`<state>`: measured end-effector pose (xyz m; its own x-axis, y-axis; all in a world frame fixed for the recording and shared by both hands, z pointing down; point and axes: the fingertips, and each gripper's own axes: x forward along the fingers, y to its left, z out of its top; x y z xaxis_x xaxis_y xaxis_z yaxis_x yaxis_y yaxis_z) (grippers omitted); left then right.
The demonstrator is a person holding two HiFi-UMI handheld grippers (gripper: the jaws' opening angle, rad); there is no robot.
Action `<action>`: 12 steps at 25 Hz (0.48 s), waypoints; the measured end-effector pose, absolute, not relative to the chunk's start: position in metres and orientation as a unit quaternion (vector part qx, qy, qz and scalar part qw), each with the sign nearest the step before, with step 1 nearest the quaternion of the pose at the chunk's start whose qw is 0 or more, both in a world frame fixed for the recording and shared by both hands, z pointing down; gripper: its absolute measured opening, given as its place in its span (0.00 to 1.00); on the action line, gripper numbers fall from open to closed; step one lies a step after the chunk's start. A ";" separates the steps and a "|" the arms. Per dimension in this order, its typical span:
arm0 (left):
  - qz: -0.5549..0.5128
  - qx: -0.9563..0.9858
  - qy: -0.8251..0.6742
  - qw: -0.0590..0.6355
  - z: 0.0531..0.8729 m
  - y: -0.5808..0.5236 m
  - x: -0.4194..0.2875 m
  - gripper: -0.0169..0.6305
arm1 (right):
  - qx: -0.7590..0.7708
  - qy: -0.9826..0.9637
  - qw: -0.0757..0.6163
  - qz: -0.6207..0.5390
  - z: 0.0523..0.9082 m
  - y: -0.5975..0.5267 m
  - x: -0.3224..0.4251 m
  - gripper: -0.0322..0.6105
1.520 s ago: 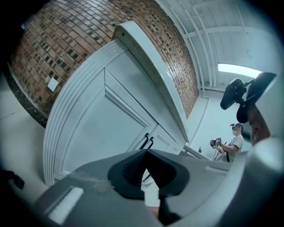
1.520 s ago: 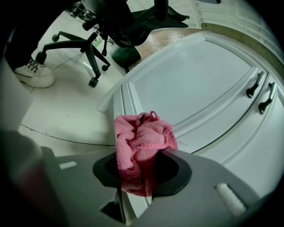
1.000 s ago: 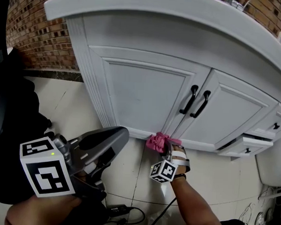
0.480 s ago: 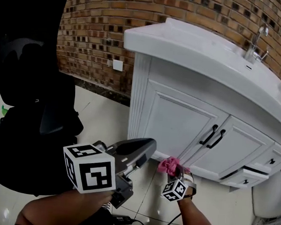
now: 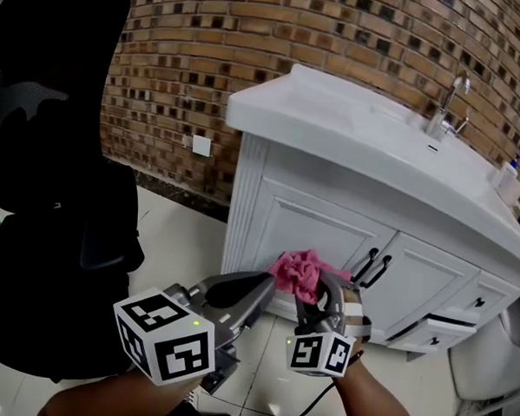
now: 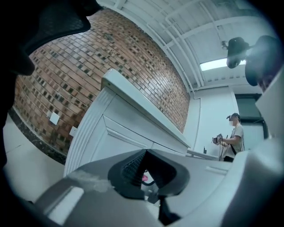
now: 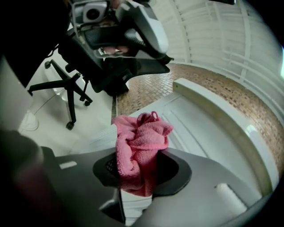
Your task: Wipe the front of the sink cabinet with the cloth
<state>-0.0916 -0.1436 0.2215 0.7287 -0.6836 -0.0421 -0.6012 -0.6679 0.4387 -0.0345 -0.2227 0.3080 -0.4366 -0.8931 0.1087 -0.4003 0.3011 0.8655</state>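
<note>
The white sink cabinet stands against a brick wall, with two doors and black handles. A crumpled pink cloth sticks up out of my right gripper, which is shut on it. The cloth is held in front of the left door's lower part; I cannot tell whether it touches the door. My left gripper hangs just left of the cloth with its jaws together and nothing in them. In the left gripper view the cabinet's left corner fills the middle.
A black office chair stands on the tiled floor at the left. A small drawer at the cabinet's lower right is pulled out. A faucet and bottles are on the sink top. A person stands far off.
The right gripper has lifted the pink cloth from the cabinet's bottom edge up in front of the left door. The left gripper has risen alongside, and the head view has pulled back.
</note>
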 end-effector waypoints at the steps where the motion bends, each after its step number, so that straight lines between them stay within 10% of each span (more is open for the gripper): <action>1: -0.103 0.909 -0.352 0.197 0.219 -0.142 -0.092 0.03 | 0.442 -0.738 0.303 -0.411 0.291 -0.223 -0.030 0.26; 12: -0.108 0.908 -0.357 0.192 0.217 -0.141 -0.101 0.03 | 0.528 -0.615 0.324 -0.488 0.175 -0.278 0.002 0.27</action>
<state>-0.1011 -0.1407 0.2167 0.7220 -0.6894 -0.0593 -0.6062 -0.6715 0.4261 0.0022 -0.2783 0.1751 -0.2329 -0.9654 -0.1171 -0.3335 -0.0338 0.9421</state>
